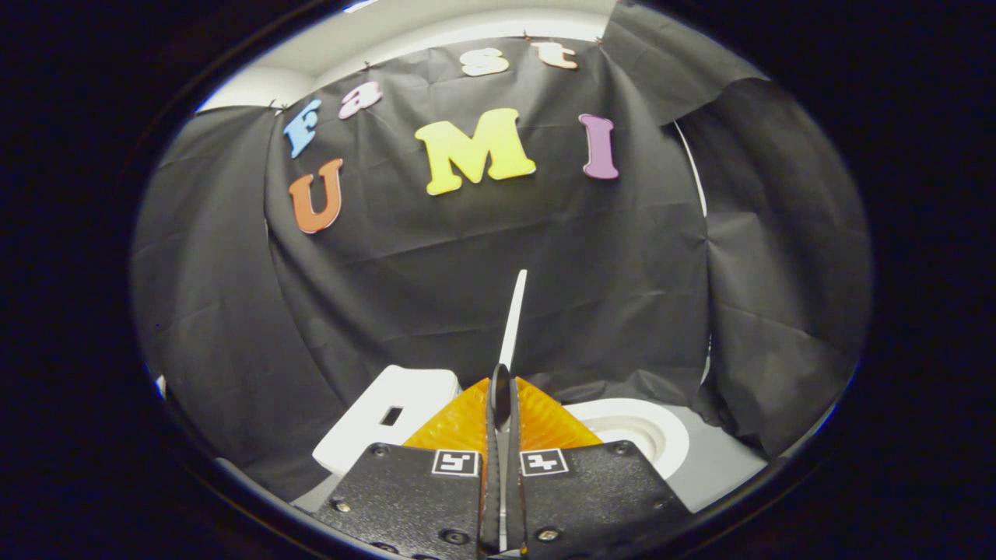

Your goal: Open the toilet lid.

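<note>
The white toilet lid (513, 319) shows edge-on as a thin blade, running from between my fingers up toward the black cloth wall. My gripper (504, 389) is shut on its near edge, with one finger on each side. The lid is lifted off the bowl and stands close to upright. To the right of my fingers, the white toilet bowl (657, 439) lies uncovered, its round rim and inner hollow showing. Left of my fingers stands the white toilet tank (366, 435), which has a small dark slot in it.
Black cloth (436, 280) hangs close behind the toilet and folds round on both sides. A grey floor (727, 467) shows to the right of the bowl. A thin white line (696, 175) runs down the cloth at the right.
</note>
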Tool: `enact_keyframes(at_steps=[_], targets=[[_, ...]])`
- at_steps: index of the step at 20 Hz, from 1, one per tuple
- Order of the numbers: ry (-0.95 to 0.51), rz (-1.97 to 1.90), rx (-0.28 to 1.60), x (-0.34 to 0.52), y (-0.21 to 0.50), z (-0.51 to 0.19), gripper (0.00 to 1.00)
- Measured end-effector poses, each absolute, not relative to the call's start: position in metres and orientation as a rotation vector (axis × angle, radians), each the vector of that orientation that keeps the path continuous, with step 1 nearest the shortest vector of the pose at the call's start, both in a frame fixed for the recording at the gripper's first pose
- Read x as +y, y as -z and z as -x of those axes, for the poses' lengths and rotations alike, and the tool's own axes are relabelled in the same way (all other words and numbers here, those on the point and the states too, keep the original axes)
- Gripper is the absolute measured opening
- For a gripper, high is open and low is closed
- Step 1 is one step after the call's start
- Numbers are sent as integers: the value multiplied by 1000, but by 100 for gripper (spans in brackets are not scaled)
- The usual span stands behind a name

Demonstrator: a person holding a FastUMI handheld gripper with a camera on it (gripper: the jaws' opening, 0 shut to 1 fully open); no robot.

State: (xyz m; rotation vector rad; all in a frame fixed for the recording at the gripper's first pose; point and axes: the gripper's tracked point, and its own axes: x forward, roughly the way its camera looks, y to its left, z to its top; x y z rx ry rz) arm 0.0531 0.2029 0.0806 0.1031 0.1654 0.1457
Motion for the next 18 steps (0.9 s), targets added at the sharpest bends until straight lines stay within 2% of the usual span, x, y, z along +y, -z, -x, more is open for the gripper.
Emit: enact_keyframes(at_steps=[18], targets=[[-192, 56, 113, 295, -89, -42, 7]])
